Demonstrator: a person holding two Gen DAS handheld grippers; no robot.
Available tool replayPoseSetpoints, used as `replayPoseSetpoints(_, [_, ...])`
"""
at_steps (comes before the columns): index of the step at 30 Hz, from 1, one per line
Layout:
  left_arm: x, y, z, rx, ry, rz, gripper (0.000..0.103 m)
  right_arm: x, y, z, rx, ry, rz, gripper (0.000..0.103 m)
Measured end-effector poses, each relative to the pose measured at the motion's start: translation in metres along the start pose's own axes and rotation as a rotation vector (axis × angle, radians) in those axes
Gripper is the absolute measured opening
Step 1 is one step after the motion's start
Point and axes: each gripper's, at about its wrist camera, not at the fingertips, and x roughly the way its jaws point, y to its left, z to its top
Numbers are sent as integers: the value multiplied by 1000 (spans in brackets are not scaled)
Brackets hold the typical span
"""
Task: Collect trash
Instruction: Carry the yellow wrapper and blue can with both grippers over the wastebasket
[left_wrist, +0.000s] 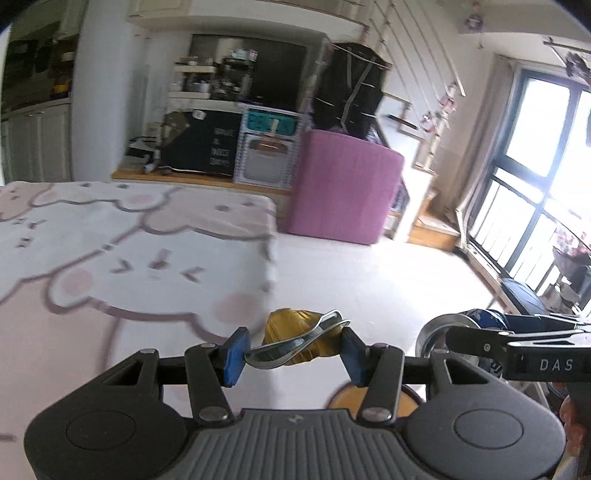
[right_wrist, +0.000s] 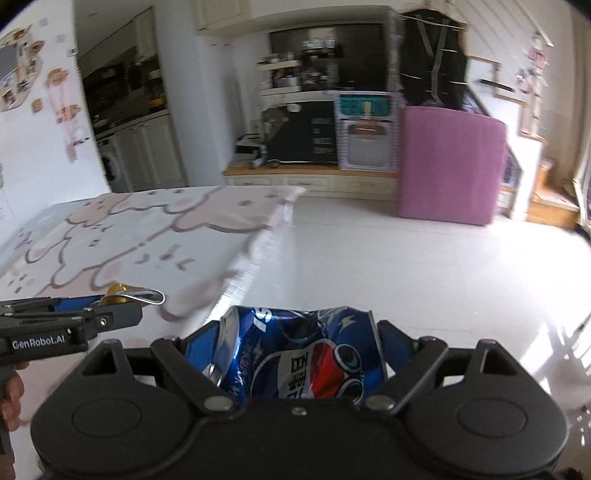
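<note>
Crushed gold can (left_wrist: 295, 338) clamped between left tool (left_wrist: 291, 350) pads, blue can (right_wrist: 299, 354) gripped in right tool (right_wrist: 295, 343)

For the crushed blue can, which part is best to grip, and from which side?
Grip the crushed blue can across its dented middle, coming from the side, one pad on each flank. The right claw already holds it that way: the flattened walls give flat faces, while the ends stay round.

twin wrist views toward shared pink cabinet (left_wrist: 343, 188)
</note>
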Motion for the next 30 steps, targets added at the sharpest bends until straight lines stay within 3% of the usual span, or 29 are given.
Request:
replayPoseSetpoints(6, [31, -51, -21, 20, 53, -36, 53, -16, -59, -31, 59, 11, -65, 89])
replayPoseSetpoints(13, [94, -93, -60, 30, 195, -49, 53, -13, -121, -72, 140, 43, -107, 90])
replayPoseSetpoints(21, [194, -112, -106, 71, 374, -7, 53, 10, -168, -121, 205, 125, -115, 90])
replayPoseSetpoints(30, [306, -119, -104, 24, 448, -58, 53, 48, -190, -146, 246, 200, -89, 90])
